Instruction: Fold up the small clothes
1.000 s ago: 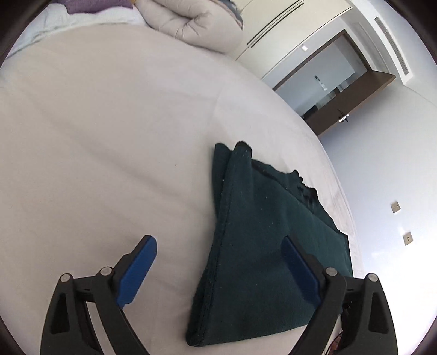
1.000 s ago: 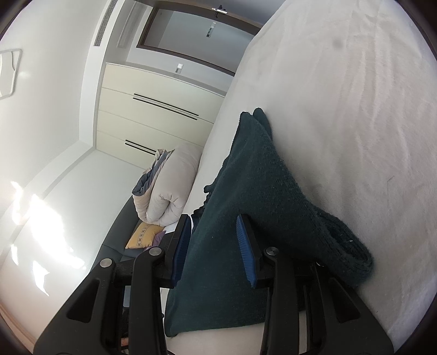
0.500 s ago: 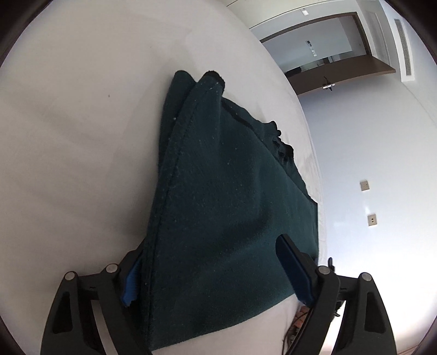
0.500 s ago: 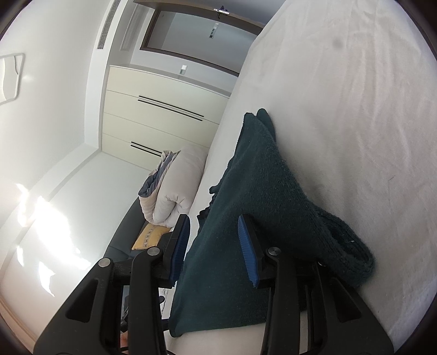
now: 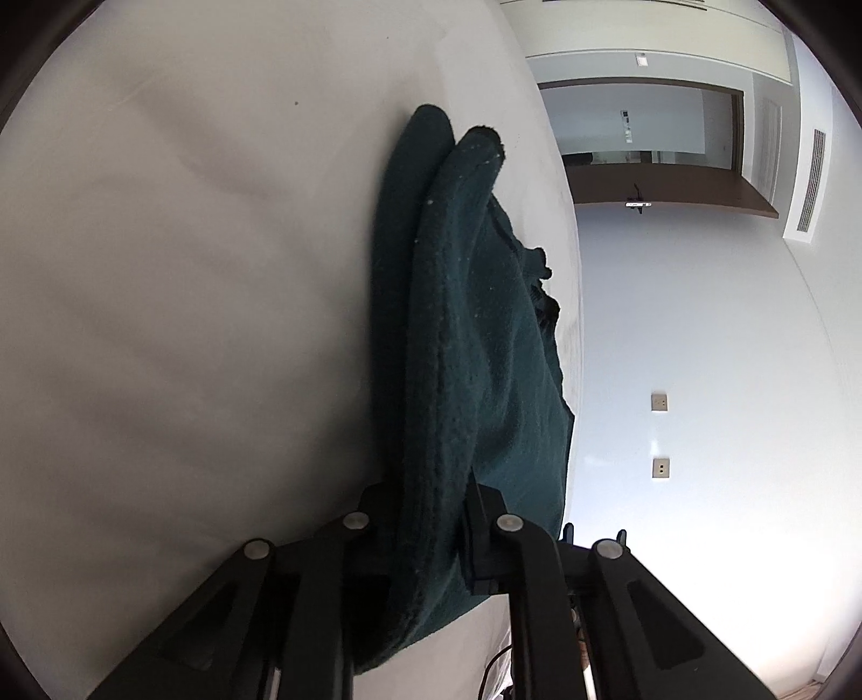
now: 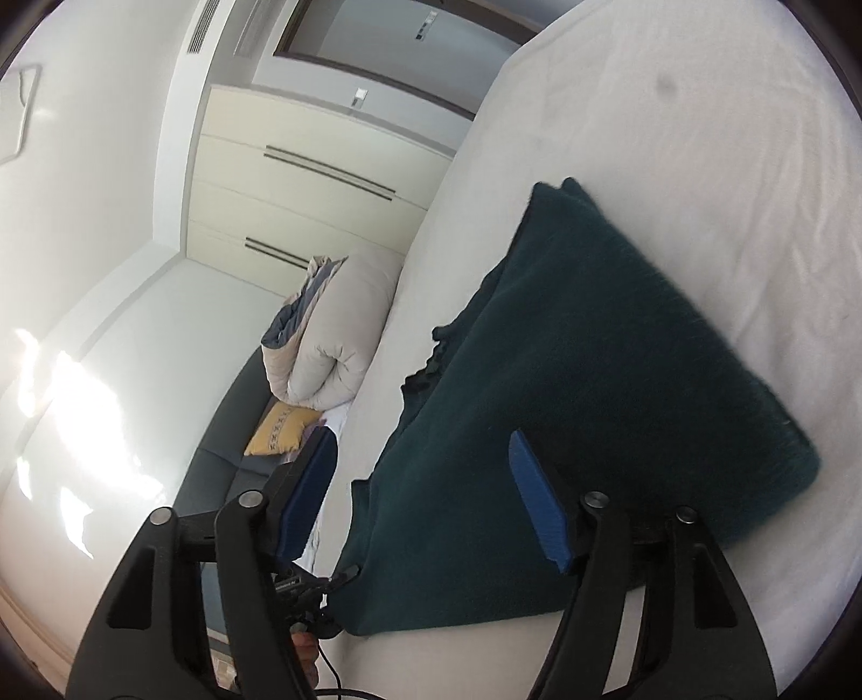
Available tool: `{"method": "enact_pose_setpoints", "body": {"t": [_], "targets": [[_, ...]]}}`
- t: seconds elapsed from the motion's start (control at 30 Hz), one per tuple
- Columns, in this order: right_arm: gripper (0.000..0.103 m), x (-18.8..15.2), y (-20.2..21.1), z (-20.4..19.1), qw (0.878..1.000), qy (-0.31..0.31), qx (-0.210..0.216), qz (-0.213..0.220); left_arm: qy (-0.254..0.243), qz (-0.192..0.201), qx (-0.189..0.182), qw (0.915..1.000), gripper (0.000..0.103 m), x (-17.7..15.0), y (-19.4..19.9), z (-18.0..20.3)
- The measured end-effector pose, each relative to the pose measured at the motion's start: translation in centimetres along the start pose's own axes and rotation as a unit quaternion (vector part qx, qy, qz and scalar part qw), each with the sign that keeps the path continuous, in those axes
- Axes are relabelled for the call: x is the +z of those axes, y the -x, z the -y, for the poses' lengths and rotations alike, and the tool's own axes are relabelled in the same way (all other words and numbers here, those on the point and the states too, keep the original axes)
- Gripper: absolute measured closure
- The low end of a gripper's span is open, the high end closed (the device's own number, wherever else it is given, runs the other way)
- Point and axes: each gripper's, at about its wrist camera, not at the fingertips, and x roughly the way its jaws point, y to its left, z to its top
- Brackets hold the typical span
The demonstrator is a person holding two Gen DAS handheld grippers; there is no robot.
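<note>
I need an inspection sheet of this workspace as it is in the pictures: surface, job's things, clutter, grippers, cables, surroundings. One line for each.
Surface: white bed sheet, smooth with light creases and a small dark spot.
Job's things: one dark green garment, folded in layers, lying near the bed's edge.
Clutter: rolled beige duvet and yellow cushion on a dark sofa beyond the bed.
Grippers: left gripper shut on the garment's thick folded edge; right gripper open, one blue finger above the garment, the other off its side.
Cables: thin black cable below the right gripper.
Surroundings: cream wardrobe, doorway, wall sockets, ceiling vent.
</note>
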Motion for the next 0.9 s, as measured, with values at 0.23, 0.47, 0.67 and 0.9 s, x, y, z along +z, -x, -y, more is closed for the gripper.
{"method": "enact_pose_setpoints", "body": {"t": [0.23, 0.47, 0.67, 0.9], "targets": [[0.036, -1.1, -8.0, -7.9, 0.991, 0.079, -0.012, -0.111, -0.029, 0.024, -0.004, 0.9993, 0.090, -0.2, 1.0, 2.1], [0.036, -0.9, -14.9, -6.0, 0.981, 0.031, -0.055, -0.183, -0.074, 0.027, 0.016, 0.9968, 0.091, -0.3, 0.5, 5.7], [0.032, 0.8, -13.4, -2.7, 0.985, -0.052, 0.007, -0.166, -0.168, 0.007, 0.035, 0.9852, 0.090, -1.4, -3.6, 13.8], [0.025, 4.6, -11.7, -0.9, 0.975, -0.132, 0.069, -0.165, -0.291, -0.074, 0.031, 0.9534, 0.090, -6.9, -15.1, 22.1]]}}
